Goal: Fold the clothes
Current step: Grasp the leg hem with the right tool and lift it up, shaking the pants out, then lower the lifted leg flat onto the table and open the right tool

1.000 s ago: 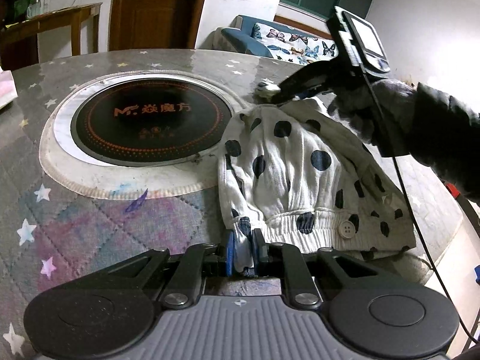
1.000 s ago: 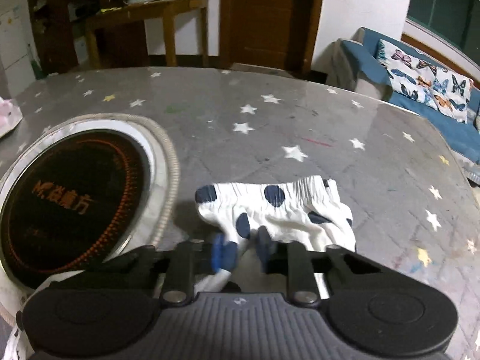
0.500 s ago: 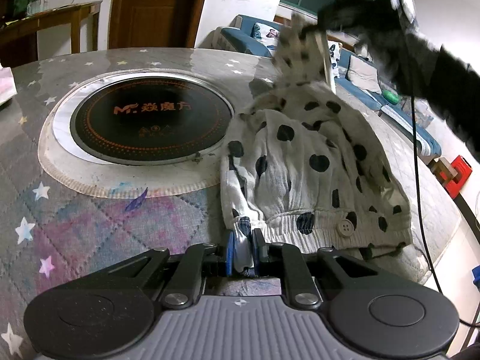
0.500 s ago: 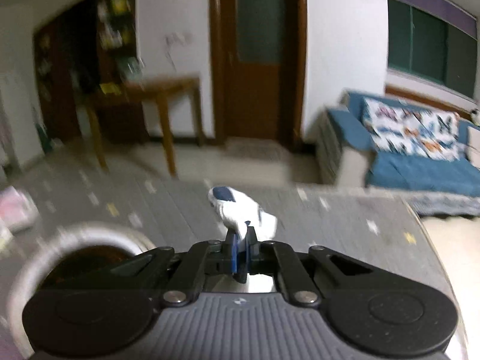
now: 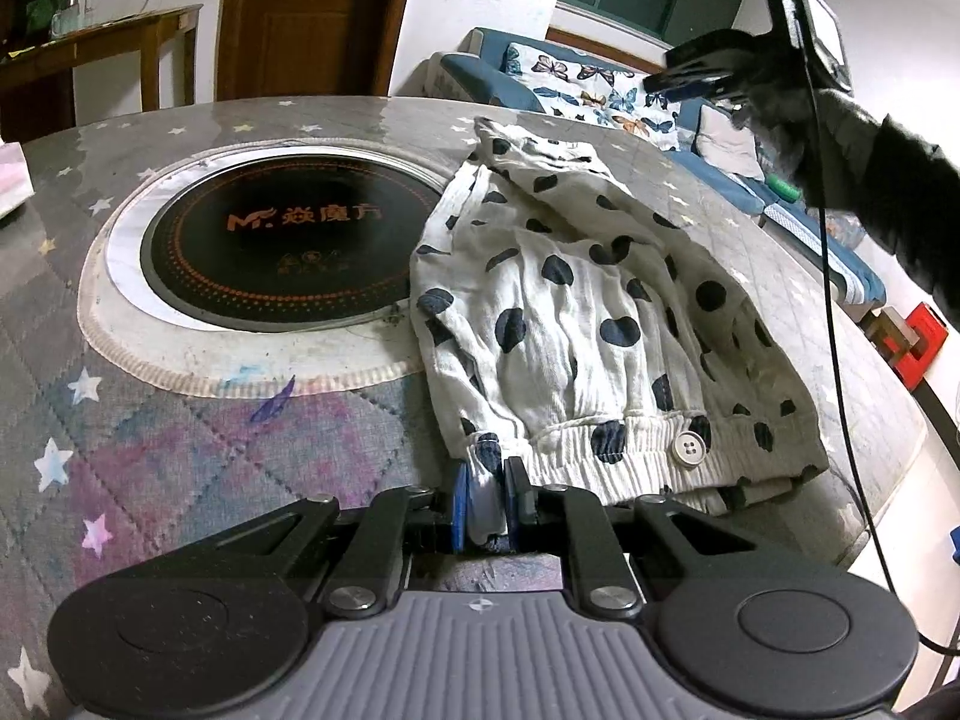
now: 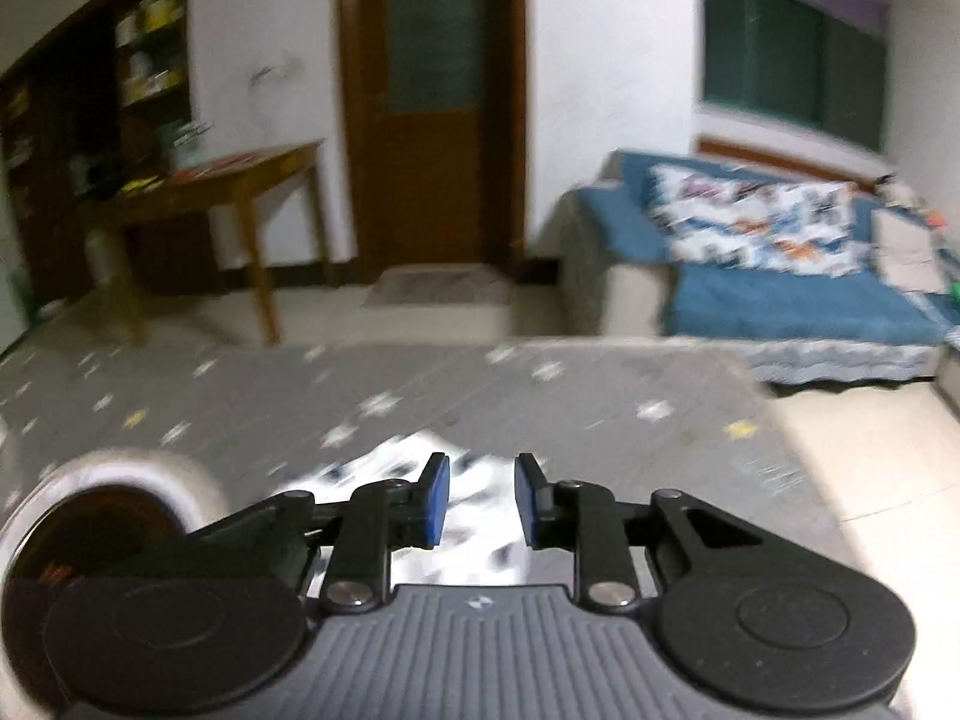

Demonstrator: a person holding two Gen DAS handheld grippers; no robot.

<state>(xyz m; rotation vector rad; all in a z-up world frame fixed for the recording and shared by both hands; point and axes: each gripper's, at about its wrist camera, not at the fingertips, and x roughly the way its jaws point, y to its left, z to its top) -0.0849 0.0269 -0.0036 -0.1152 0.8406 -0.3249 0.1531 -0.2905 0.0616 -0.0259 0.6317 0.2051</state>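
Left tongs (image 5: 485, 501) clamp fabric; right tongs (image 6: 477, 501), raised, are opening, empty.

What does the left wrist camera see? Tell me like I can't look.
The left gripper pinches the waistband of a white garment with dark polka dots, spread on a grey star-patterned table. Beside it sits a round black cooktop; the right gripper hangs above, jaws opening, empty.
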